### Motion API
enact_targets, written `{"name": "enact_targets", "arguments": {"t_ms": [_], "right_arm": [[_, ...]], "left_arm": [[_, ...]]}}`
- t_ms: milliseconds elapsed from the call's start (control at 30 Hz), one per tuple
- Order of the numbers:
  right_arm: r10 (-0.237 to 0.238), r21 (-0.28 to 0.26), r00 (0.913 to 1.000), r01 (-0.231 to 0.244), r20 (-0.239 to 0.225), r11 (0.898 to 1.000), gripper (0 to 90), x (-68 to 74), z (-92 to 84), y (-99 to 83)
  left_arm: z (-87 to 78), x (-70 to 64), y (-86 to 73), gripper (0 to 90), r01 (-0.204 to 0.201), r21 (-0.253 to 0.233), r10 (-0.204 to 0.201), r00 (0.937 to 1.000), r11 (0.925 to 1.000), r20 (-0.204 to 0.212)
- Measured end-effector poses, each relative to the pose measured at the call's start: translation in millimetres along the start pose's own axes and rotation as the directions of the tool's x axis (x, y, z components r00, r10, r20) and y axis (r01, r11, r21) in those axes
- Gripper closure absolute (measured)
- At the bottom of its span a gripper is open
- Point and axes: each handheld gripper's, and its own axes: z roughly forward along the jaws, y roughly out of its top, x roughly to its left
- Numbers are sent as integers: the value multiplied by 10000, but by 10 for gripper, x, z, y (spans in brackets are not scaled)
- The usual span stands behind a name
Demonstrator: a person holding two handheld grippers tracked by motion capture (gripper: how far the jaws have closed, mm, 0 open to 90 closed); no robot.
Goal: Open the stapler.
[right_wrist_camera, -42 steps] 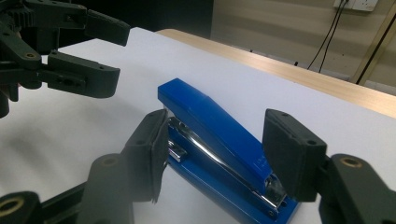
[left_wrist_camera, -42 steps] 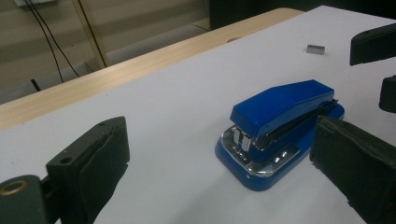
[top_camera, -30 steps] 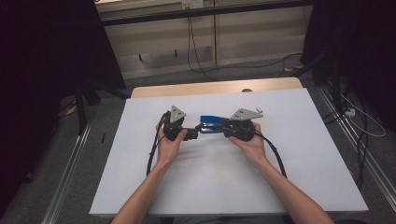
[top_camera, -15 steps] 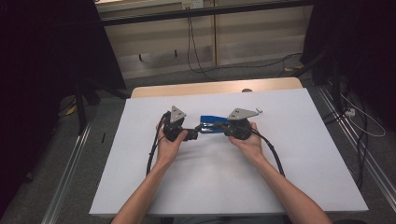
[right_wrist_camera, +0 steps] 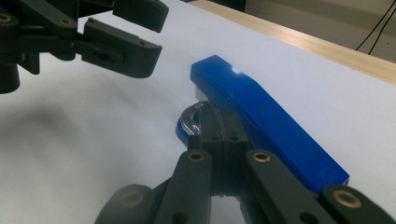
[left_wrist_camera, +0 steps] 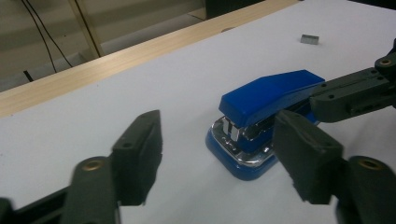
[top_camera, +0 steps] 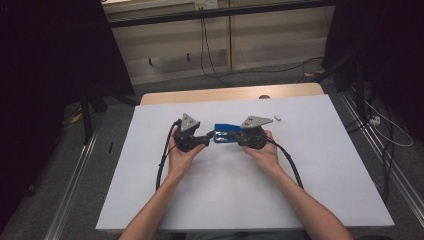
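The jaws of the left gripper [left_wrist_camera: 219,163] have just been narrowing from their widest spread, and in the left gripper view they are standing released, the glossy blue plastic stapler [left_wrist_camera: 261,121] lying just beyond the tips with neither pad pressing on it. Compared with a second ago both hands are sitting in much the same spot on the white paper-covered surface [top_camera: 320,190]. The right gripper [right_wrist_camera: 219,135] is clenching its jaws together against the stapler's near side; its own view shows the black tips pressed shut beside the chrome metal magazine, under the long sloping lid. That probably means the right side is steadying the stapler while the left is about to take hold of its front end. The stapler is lying flat in the middle of the surface, between the two grippers. Its lid is smooth and wedge-shaped, its base rounded. A small grey block of staples [left_wrist_camera: 308,39] is resting well apart on the far right
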Motion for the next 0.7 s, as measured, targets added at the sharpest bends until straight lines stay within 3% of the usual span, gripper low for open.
{"name": "enact_targets", "arguments": {"t_ms": [167, 367, 700], "right_arm": [[-6, 55, 10000, 6, 37, 10000, 900, 0, 17, 10], [26, 98, 10000, -27, 96, 9999, 900, -14, 31, 18], [-4, 201, 10000, 3, 47, 9998, 900, -18, 51, 24]], "left_arm": [[15, 1, -10, 508, 45, 93, -47, 9999, 9999, 138], [69, -32, -31, 672, 278, 80, -282, 9976, 9996, 627], [83, -11, -49, 861, 435, -11, -433, 9964, 9991, 731]]}}
